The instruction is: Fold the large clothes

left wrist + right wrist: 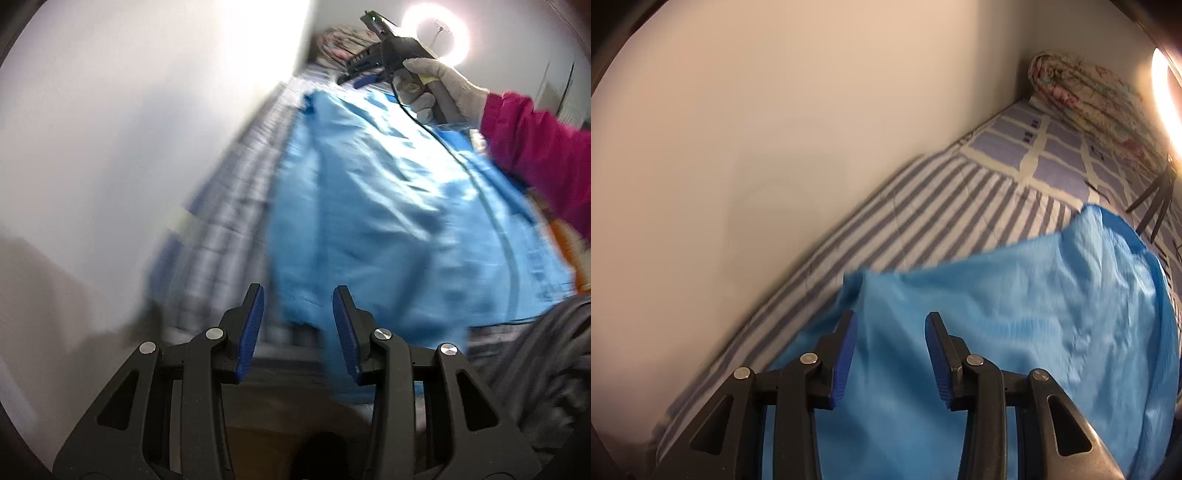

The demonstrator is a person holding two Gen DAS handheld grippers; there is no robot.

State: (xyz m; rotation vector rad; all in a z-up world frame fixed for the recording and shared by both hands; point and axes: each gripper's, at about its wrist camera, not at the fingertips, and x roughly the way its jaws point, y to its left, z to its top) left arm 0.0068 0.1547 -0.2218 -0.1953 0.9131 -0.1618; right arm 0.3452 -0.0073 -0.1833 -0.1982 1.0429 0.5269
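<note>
Left wrist view first: we see left gripper [298, 325], fingers spread, nothing between them, over near edge of blue garment [388, 206] spread along striped bed [236, 206]; gloved right hand [439, 92] holds right gripper [352, 75] above garment's far end, its fingers' state unclear to us.

Right wrist view: we see right gripper [891, 349], fingers spread, empty, over blue garment [1015, 295]; rolled floral quilt [1089, 99] at bed's [923, 214] far corner.

A bed [942, 206] in striped and checked blue-white sheets ran along a plain wall [775, 129]. At its far end lay a rolled floral quilt [1089, 96], a ring light [436, 35] glaring beside it.
</note>
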